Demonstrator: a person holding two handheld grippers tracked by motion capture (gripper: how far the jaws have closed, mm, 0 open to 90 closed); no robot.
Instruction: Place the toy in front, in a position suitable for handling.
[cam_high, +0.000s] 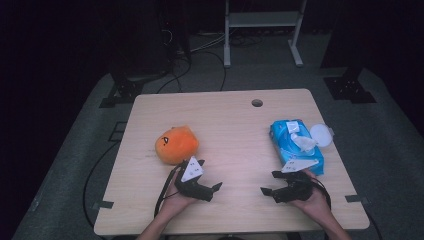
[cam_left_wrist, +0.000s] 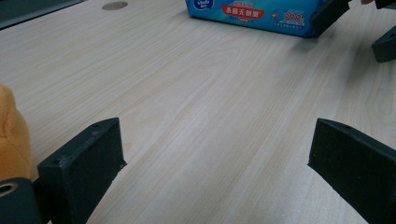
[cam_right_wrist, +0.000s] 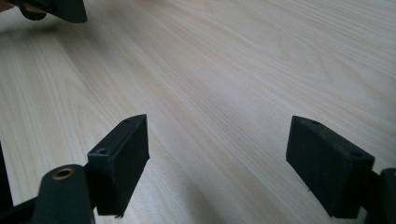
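High view shows your pale wood-grain desk (cam_high: 230, 130), smooth and rounded at the corners. Just beyond your right tongs (cam_high: 268, 184) lies the glossy blue wipes pack (cam_high: 296, 145), a soft rectangle with its white round lid flipped open and a tissue poking out. Just beyond your left tongs (cam_high: 210, 187) sits a plump orange plush toy (cam_high: 176, 145). Both tongs gape open, empty, over bare wood.

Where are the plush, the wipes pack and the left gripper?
plush (cam_high: 176, 145), high view, middle of its orange body
wipes pack (cam_high: 295, 148), high view, blue top face
left gripper (cam_left_wrist: 217, 154), left gripper view, midway between its open jaws
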